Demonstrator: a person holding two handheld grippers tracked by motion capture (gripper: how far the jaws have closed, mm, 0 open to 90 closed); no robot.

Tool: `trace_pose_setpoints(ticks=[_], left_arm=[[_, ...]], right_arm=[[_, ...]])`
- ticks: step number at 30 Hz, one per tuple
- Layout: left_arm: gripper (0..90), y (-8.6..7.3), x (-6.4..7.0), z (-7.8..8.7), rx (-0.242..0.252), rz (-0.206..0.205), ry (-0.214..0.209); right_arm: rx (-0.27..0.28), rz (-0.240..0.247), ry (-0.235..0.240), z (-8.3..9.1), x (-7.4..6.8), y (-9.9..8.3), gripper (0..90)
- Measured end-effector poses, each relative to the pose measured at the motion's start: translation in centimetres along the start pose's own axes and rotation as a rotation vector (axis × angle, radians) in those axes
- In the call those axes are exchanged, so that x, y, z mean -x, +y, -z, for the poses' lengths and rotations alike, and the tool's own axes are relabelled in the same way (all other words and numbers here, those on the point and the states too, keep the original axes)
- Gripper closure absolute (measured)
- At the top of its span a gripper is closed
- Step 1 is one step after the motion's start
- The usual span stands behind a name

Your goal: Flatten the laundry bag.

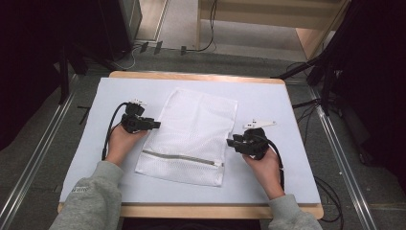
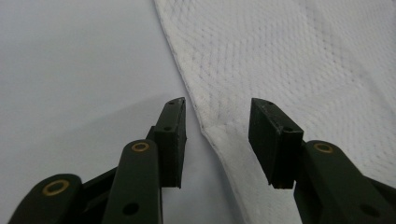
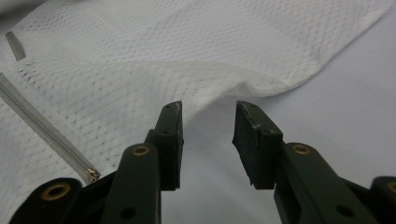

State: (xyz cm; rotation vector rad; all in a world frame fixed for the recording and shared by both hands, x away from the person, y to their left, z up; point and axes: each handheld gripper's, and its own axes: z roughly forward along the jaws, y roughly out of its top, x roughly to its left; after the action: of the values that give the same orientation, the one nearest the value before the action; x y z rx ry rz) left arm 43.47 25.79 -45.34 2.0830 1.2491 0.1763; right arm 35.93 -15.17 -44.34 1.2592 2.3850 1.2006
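Two grippers sit low over the table (image 1: 287, 187), one at each long side of a white mesh bag (image 1: 191, 134) that lies flat on the pale blue cover in the middle. Nearest the person, grey sleeves and hands come in from the bottom edge. The left gripper (image 1: 155, 125) points in at the bag's left edge; in the left gripper view its jaws stand apart with nothing between them but that hemmed edge, which runs up through the gap (image 2: 217, 135). The right gripper (image 1: 231, 142) points at the bag's right edge, jaws likewise spread and empty, and in the right gripper view the edge of the mesh lifts in a soft fold just ahead of them (image 3: 208, 109). A grey zip (image 1: 182, 157) crosses the bag near its close end, its pull at the right. Nothing lies between either gripper and the bag. Farther off, cables (image 1: 306, 103) trail over the floor beyond the table.
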Motion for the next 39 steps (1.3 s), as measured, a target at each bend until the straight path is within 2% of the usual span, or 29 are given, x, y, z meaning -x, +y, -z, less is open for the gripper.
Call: trace_pose_setpoints(ticks=[2,3,6,9,12,13,14,17,25,26,31,32,35,39], left_arm=[[64.3,0.0,0.0,-0.1,0.007,0.005,0.001],[67.7,0.0,-0.1,-0.2,0.01,0.005,0.001],[76.0,0.0,0.2,-0.5,0.01,0.003,-0.005],[89.5,0.0,0.3,-0.7,0.003,0.002,-0.016],[90.0,0.1,0.1,-0.7,0.001,0.018,-0.024],[90.0,0.1,0.1,-0.7,0.001,0.018,-0.024],[90.0,0.1,-0.2,-0.6,0.003,0.036,-0.028],[90.0,0.0,-0.5,-0.5,0.017,0.059,-0.028],[90.0,-0.3,-1.5,0.8,0.038,0.086,0.0],[90.0,-0.6,-2.0,1.5,0.051,0.101,0.015],[90.0,-1.8,-2.8,2.9,0.046,0.134,0.01],[90.0,-2.1,-2.8,3.1,0.041,0.149,0.005],[90.0,-2.8,-2.7,3.5,0.027,0.156,-0.001],[89.5,-3.4,-2.4,3.7,0.031,0.155,-0.002]], right_arm=[[-0.001,0.003,0.003,-0.1,-0.1,0.0,62.0],[-0.005,0.002,0.011,-0.4,-0.3,0.0,58.7],[-0.03,-0.005,0.039,-1.0,-0.6,-0.1,57.5],[-0.052,-0.005,0.049,-1.7,-0.8,-0.1,62.6],[-0.074,-0.009,0.056,-2.1,-0.8,0.0,76.0],[-0.074,-0.009,0.056,-2.1,-0.8,0.0,76.0],[-0.088,-0.018,0.068,-2.3,-0.7,0.1,85.4],[-0.094,-0.04,0.093,-2.3,-0.4,0.3,89.6],[-0.104,-0.031,0.091,-2.8,-0.2,0.8,90.0],[-0.105,-0.033,0.088,-3.0,-0.1,0.9,89.9],[-0.106,-0.017,0.09,-4.4,0.1,1.6,89.9],[-0.113,-0.014,0.086,-4.7,0.0,1.7,89.9],[-0.138,-0.012,0.083,-5.4,0.0,1.8,89.9],[-0.146,-0.004,0.087,-5.7,0.0,1.9,89.8]])
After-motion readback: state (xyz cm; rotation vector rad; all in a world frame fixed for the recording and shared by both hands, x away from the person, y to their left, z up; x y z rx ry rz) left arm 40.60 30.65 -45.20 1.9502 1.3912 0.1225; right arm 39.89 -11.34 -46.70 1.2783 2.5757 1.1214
